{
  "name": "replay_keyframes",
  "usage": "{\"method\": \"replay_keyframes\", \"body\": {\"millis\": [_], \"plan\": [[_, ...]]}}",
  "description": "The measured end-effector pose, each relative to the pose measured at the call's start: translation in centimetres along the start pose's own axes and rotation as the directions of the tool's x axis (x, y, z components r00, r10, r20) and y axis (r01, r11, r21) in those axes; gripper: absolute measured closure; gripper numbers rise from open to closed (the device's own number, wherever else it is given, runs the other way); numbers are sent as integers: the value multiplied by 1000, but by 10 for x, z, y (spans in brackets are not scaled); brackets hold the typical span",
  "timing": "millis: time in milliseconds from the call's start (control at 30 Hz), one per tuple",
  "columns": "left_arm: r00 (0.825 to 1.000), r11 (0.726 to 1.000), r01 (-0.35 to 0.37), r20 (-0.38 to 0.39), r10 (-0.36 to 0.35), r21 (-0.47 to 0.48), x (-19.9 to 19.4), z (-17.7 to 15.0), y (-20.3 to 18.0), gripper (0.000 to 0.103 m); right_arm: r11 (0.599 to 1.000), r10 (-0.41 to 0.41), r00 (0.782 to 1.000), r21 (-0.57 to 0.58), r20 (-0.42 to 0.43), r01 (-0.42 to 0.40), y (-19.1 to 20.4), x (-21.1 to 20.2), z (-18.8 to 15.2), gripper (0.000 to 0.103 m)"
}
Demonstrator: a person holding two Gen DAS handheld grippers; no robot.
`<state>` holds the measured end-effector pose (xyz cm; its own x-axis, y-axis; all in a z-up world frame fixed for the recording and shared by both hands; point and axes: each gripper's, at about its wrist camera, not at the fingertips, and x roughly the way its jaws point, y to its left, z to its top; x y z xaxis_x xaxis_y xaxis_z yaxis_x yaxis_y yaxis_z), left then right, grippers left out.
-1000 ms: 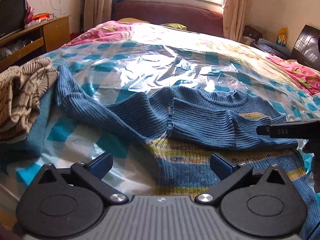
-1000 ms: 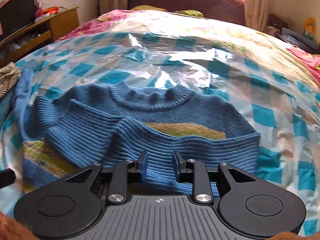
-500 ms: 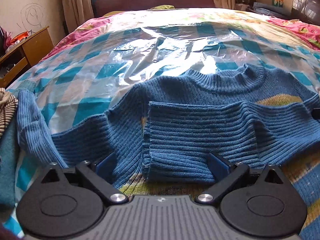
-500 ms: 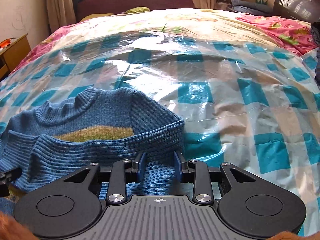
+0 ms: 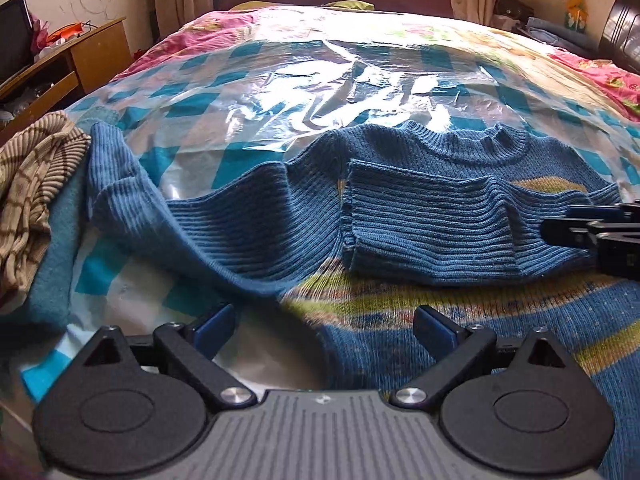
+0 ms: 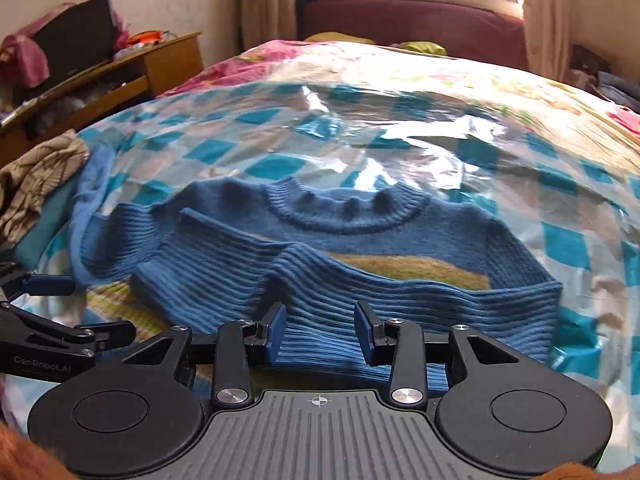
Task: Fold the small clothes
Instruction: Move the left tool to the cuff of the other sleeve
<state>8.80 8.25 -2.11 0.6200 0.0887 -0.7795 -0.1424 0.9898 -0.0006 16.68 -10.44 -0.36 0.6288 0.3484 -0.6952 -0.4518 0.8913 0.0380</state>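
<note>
A small blue ribbed sweater (image 5: 400,208) with yellow-green stripes lies on the bed, collar away from me. One sleeve is folded across the chest; the other sleeve (image 5: 120,184) trails off to the left. It also shows in the right wrist view (image 6: 340,248). My left gripper (image 5: 324,328) is open and empty, just above the sweater's striped lower left part. My right gripper (image 6: 320,332) is open with a narrower gap, over the folded sleeve, gripping nothing. The right gripper shows at the right edge of the left wrist view (image 5: 592,228).
A shiny plastic sheet (image 5: 340,80) over blue-checked bedding covers the bed. A brown striped garment (image 5: 32,176) on a teal cloth lies at the left. A wooden side cabinet (image 5: 80,56) stands left of the bed. A dark red headboard (image 6: 420,24) is at the far end.
My left gripper drew back from the sweater and stays open. My right gripper swung left from the sweater's right edge to over the folded sleeve, and its jaws opened wider.
</note>
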Motion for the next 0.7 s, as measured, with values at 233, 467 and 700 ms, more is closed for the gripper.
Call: {"method": "replay_keyframes", "body": {"millis": [233, 467, 700], "plan": [[999, 995, 36, 42, -32, -88, -42, -12, 38, 1, 948, 153, 987, -277, -44, -159, 83, 32, 6, 58], [997, 992, 58, 62, -52, -112, -51, -15, 56, 1, 944, 138, 988, -295, -65, -151, 101, 59, 14, 86], [995, 985, 72, 83, -59, -159, -52, -17, 69, 1, 929, 229, 972, -286, -48, -233, 110, 33, 15, 91]]}}
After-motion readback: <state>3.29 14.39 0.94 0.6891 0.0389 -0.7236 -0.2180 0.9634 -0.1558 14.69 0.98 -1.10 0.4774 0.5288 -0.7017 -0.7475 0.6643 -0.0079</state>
